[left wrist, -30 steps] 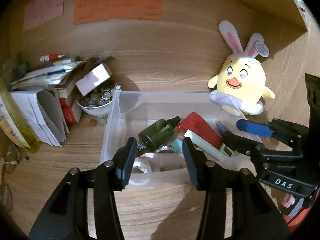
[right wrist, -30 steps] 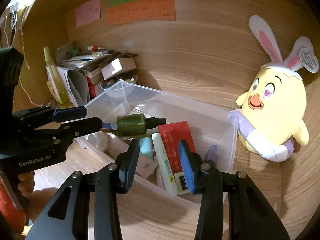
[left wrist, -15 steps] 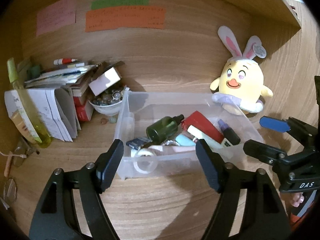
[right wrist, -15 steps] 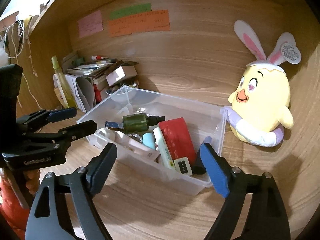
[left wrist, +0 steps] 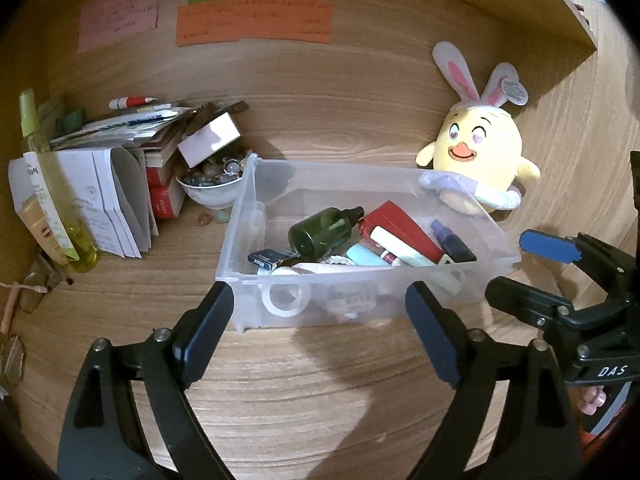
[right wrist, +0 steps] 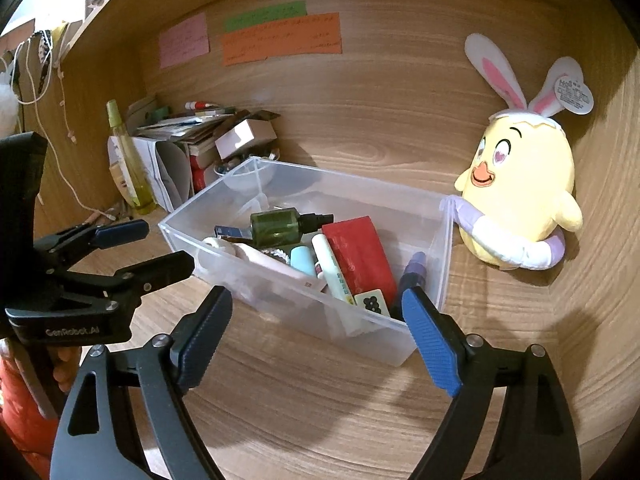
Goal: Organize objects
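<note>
I am looking into a wooden desk nook: a wood-grain surface, a wooden back wall with pink, green and orange paper notes, and a side wall closing in on the right. A clear plastic bin sits mid-desk, holding a dark green bottle, a red box, a white tube and other small items. Just right of it, touching its far corner, a yellow plush chick with rabbit ears leans on the back wall. To the left stand piled papers and books, a bowl of trinkets and a yellow-green bottle.

My left gripper hovers before the bin's near wall, its jaws spread wide after just opening, gripping nothing. My right gripper hangs by the bin's near right corner, jaws also spread wide and empty. Bare desk lies open in front of the bin; the side wall and the plush crowd the right.
</note>
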The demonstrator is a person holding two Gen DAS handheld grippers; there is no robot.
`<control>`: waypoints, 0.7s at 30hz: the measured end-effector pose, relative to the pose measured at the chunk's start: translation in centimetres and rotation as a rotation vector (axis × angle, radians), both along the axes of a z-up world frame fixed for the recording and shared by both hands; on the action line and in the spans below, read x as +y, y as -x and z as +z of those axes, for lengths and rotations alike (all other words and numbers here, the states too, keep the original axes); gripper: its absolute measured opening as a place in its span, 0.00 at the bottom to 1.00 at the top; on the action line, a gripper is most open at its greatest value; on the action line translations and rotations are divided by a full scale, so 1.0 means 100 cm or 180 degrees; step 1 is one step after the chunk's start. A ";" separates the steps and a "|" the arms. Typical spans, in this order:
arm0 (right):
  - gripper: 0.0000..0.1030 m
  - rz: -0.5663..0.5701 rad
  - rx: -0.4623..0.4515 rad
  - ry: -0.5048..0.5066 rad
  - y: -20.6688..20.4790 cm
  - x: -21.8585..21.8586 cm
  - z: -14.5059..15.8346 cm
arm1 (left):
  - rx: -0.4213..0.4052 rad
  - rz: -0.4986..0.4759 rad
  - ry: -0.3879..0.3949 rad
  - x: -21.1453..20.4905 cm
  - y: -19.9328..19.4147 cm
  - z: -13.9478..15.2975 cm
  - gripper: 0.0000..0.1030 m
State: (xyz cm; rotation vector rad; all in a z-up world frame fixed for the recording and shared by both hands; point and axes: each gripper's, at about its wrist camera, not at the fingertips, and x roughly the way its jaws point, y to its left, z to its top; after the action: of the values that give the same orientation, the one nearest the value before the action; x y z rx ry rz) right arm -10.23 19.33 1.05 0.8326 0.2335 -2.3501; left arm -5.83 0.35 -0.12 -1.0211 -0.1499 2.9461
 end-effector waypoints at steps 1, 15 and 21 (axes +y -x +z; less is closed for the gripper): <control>0.83 0.0003 -0.0002 -0.0006 -0.001 0.000 0.000 | -0.0004 -0.0004 0.0001 0.001 0.000 0.000 0.87; 0.83 -0.0008 -0.0039 -0.0017 -0.003 0.003 -0.004 | 0.0009 -0.0013 0.0026 0.005 -0.006 -0.002 0.89; 0.83 -0.0013 -0.0061 -0.0001 -0.002 0.006 -0.004 | 0.0007 -0.0016 0.0040 0.006 -0.007 -0.001 0.90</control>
State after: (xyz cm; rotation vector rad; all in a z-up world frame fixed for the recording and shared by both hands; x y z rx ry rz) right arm -10.06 19.91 0.60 0.8561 0.2245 -2.3450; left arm -5.14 0.94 -0.24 -1.0184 -0.1288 2.9474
